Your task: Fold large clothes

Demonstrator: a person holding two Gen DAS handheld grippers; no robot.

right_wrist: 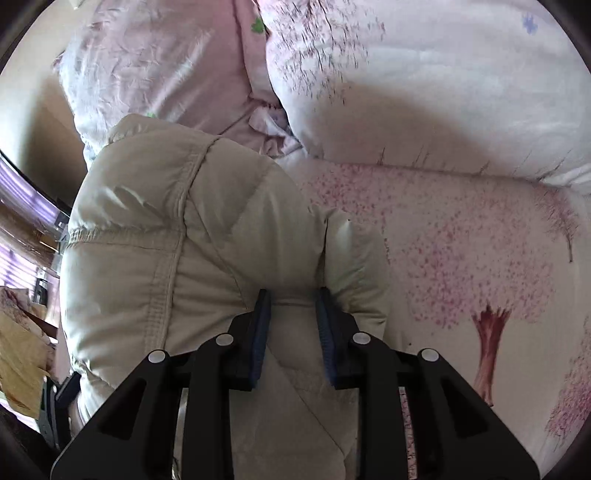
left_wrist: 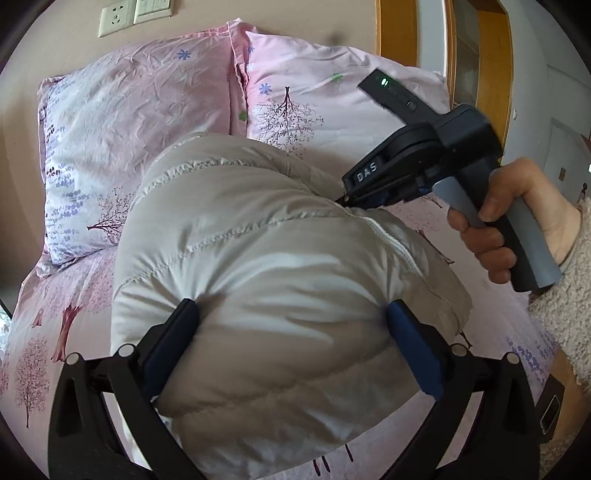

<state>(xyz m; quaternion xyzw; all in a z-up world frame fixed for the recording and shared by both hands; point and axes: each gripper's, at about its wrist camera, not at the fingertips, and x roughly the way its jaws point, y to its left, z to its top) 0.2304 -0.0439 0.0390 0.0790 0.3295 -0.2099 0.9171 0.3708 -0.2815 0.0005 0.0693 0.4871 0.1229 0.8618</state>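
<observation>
A puffy beige quilted jacket (left_wrist: 266, 258) is bunched up above the bed. My left gripper (left_wrist: 291, 314) squeezes a thick fold of it between its blue pads, which stand wide apart and dent the padding. In the right wrist view my right gripper (right_wrist: 293, 299) is shut on a narrower fold of the same jacket (right_wrist: 177, 243), the cloth pinched between its pads. From the left wrist view the right gripper's body (left_wrist: 417, 162), held by a hand (left_wrist: 509, 218), pokes its tip into the jacket's upper right edge by the zip.
Two pink floral pillows (left_wrist: 122, 122) (left_wrist: 332, 92) lie at the head of the bed against the wall. A pink sheet with tree prints (right_wrist: 461, 258) covers the mattress. A wooden door frame (left_wrist: 391, 29) stands at the back right. A fluffy sleeve (left_wrist: 565, 295) enters at right.
</observation>
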